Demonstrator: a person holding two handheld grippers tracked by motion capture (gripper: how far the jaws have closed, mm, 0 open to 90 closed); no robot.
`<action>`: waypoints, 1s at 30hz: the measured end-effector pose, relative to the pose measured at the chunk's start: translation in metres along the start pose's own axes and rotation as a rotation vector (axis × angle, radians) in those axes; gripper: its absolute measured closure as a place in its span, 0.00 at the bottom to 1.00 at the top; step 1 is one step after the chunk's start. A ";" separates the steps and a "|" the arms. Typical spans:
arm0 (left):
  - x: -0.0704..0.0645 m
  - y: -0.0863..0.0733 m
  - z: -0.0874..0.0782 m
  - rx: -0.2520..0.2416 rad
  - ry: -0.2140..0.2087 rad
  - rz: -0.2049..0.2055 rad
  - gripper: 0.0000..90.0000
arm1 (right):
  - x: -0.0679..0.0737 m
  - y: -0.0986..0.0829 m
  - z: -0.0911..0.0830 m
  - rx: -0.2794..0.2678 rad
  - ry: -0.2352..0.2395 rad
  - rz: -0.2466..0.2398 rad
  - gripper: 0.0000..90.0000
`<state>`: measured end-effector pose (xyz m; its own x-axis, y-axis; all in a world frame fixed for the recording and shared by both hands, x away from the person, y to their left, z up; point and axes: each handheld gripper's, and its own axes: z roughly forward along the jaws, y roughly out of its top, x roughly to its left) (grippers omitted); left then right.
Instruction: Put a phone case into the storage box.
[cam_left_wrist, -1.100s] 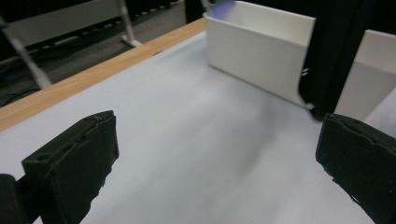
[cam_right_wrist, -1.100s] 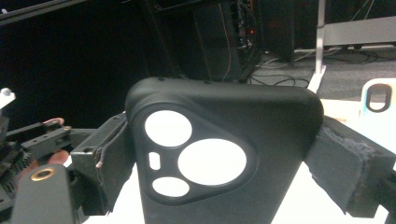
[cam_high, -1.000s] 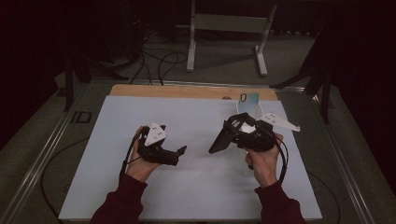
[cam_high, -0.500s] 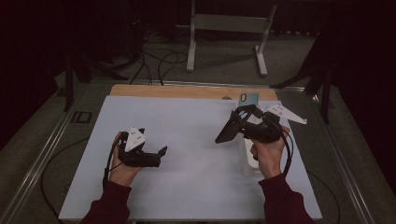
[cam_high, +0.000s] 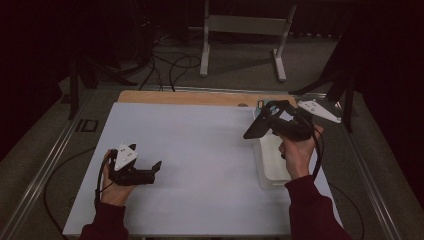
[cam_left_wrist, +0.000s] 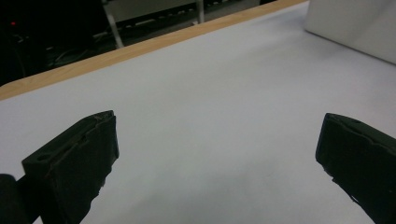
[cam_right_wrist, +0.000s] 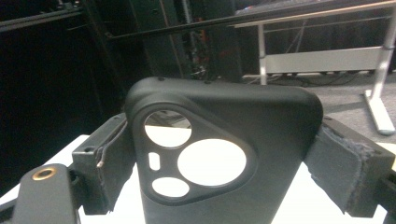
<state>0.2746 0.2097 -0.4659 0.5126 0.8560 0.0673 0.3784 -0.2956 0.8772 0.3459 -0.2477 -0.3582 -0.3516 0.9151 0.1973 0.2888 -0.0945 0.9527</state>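
- Right gripper (cam_high: 252, 131) raised over the far right part of the table, above the far end of a white tray (cam_high: 272, 160); jaws clamped on a black phone case (cam_right_wrist: 219, 163).
- Phone case held upright between the two pads in the right gripper view, camera cut-out side facing the lens: triangular recess with two round openings, one oval opening and a small slot.
- In the high view, case (cam_high: 257, 127) seen as a dark slab angled down-left from the gripper, off the surface.
- Left gripper (cam_high: 157, 166) low at the near left of the white table mat (cam_high: 200, 150), jaws spread wide, nothing between them.
- Left gripper view: both black pads apart over bare mat; wooden table edge (cam_left_wrist: 140, 46) beyond; white tray corner (cam_left_wrist: 355, 23) at upper right.
- Grippers well apart from each other.
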 end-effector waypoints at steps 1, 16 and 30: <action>0.001 -0.002 -0.001 -0.004 0.005 -0.002 0.00 | -0.001 0.001 0.001 -0.001 -0.009 -0.003 0.16; 0.009 -0.018 -0.010 -0.007 0.046 -0.034 0.00 | -0.018 0.000 0.024 0.028 -0.168 -0.083 0.16; 0.010 -0.020 -0.011 -0.012 0.046 -0.046 0.00 | -0.033 -0.006 0.042 0.081 -0.274 -0.118 0.16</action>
<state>0.2639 0.2284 -0.4778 0.4589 0.8871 0.0485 0.3914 -0.2509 0.8854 0.3931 -0.2613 -0.3805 -0.1372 0.9905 0.0067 0.3339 0.0399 0.9418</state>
